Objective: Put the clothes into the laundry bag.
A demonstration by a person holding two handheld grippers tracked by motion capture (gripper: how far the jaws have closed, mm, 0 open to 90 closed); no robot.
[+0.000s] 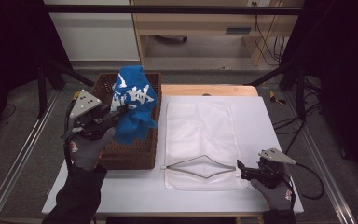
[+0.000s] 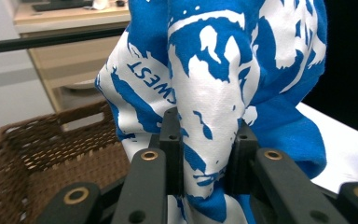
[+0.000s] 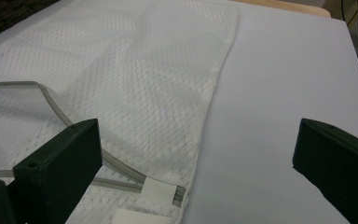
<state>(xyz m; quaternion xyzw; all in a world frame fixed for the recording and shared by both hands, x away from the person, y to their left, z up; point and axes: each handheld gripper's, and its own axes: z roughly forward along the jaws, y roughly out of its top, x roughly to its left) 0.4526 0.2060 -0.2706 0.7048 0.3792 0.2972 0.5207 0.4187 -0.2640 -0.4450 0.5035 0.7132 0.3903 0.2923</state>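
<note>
Clamping blue cloth (image 1: 134, 103), left tongs (image 1: 111, 116) over basket (image 1: 130, 156); right tongs (image 1: 240, 171) agape on white table (image 1: 261, 116).

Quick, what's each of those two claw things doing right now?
Left gripper: shut on the blue printed cloth, lifted above the wicker basket.
Right gripper: open, holding nothing, beside the white mesh bag.

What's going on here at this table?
A person works with a gripper in each hand. The left gripper is clamped on a blue and white printed cloth, holding it up above a brown wicker basket. The right gripper rests open on the table, beside the unzipped opening of a white mesh laundry bag lying flat.
</note>
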